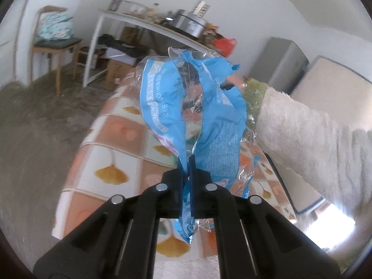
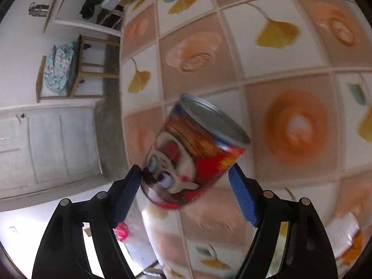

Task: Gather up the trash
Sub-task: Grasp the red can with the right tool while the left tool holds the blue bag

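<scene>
My left gripper [image 1: 186,162] is shut on a crumpled blue and clear plastic wrapper [image 1: 209,107], which stands up from the pads above the table [image 1: 111,139]. The table has a cloth of orange squares and yellow leaves. A fluffy white sleeve [image 1: 302,134] with a green cuff reaches in from the right behind the wrapper. In the right wrist view a red printed can [image 2: 197,144] with an open silver rim lies tilted between the wide-apart fingers of my right gripper [image 2: 186,174]. The left fingertip [image 2: 137,174] is right at the can's base. The picture is blurred and no firm grip shows.
Beyond the table stand a wooden chair [image 1: 54,44] with a patterned cushion, a white desk [image 1: 139,23] with a metal pot, a red bag [image 1: 226,44] and a grey cabinet [image 1: 283,62]. Grey floor [image 1: 34,127] lies left of the table. A white door [image 2: 46,144] shows in the right wrist view.
</scene>
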Tool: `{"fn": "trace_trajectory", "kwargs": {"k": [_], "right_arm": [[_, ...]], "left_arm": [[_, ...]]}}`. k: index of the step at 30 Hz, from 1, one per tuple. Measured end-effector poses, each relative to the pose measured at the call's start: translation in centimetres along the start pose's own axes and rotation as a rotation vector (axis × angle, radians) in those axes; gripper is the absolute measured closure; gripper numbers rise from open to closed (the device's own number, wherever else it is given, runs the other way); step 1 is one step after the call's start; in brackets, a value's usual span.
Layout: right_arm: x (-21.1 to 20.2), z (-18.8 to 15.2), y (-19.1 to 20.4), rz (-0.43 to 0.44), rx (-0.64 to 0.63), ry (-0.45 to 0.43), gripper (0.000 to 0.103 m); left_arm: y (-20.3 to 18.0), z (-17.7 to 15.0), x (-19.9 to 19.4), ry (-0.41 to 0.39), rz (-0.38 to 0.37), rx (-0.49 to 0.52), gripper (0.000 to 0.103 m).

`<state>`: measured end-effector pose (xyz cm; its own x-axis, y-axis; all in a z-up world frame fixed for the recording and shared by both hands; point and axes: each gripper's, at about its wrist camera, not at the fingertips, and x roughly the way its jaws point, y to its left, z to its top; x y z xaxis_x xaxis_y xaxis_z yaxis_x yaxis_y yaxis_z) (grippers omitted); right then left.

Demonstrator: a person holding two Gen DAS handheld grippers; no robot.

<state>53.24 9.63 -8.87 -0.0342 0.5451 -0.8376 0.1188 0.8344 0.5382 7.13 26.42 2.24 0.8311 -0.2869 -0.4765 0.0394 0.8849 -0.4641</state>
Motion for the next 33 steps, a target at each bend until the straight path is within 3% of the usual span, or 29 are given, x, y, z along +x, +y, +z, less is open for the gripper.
{"fn": "trace_trajectory", "kwargs": {"k": [4, 8, 13, 19, 26, 33], "right_arm": [[1.5, 0.9, 0.9, -0.029, -0.014, -0.011, 0.036], [1.8, 1.4, 1.7, -0.065, -0.098, -0.03, 0.036], [1.4, 0.9, 0.9, -0.054, -0.172, -0.019, 0.037], [0.2, -2.3, -1.5, -0.052, -0.304, 0.027, 0.037], [-1.9, -6.3, -4.1, -0.017, -0.349, 0.037, 0.037], [-6.5, -11.5, -7.4, 0.026, -0.344, -0.038, 0.038]], "left_arm": [[3.0, 1.1, 0.7, -0.006, 0.031, -0.063, 0.101], [5.3, 2.3, 2.9, 0.04, 0.071, -0.111, 0.101], [6.0, 2.8, 5.3, 0.077, 0.068, -0.136, 0.101], [5.2, 1.9, 6.6, 0.122, 0.037, -0.144, 0.101], [4.8, 0.9, 5.9, 0.132, 0.028, -0.162, 0.101], [4.7, 0.0, 5.7, 0.148, 0.08, -0.153, 0.101]]}}
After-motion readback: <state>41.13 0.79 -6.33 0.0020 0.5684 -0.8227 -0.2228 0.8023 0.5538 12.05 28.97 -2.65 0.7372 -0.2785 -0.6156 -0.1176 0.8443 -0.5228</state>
